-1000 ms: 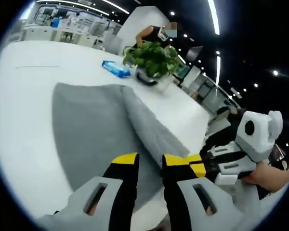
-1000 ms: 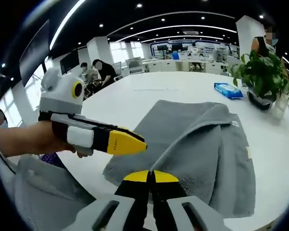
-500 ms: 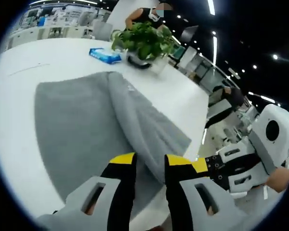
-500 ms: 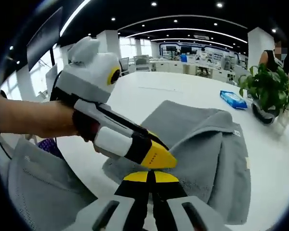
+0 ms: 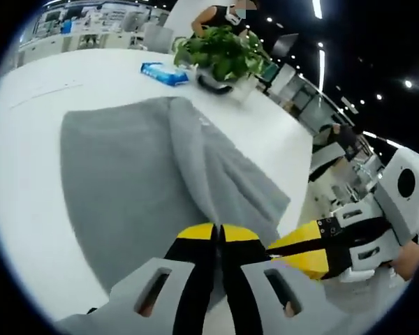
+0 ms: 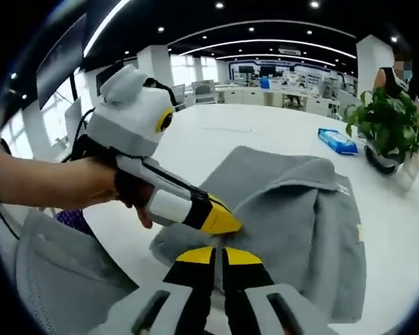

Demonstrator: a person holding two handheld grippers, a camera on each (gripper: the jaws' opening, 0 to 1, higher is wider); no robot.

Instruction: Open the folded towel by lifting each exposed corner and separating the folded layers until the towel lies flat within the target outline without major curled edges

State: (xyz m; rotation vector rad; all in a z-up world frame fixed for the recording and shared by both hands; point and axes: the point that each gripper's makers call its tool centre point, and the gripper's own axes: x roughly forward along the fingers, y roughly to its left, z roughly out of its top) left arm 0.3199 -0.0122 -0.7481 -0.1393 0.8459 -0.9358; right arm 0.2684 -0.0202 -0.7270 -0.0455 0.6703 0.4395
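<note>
- The grey towel (image 6: 293, 216) lies on the white table (image 6: 216, 143), still folded, with a raised ridge running along its middle.
- Both grippers sit at its near corner: the left gripper (image 5: 218, 234) has its jaws pressed together, apparently pinching the towel edge; the right gripper (image 6: 218, 255) is also closed, though cloth between its jaws cannot be made out.
- Risk: a pinch that catches both layers would lift the whole towel instead of separating the fold.
- A hard pull could drag it toward the plant (image 6: 387, 118) and the blue pack (image 6: 337, 141).
</note>
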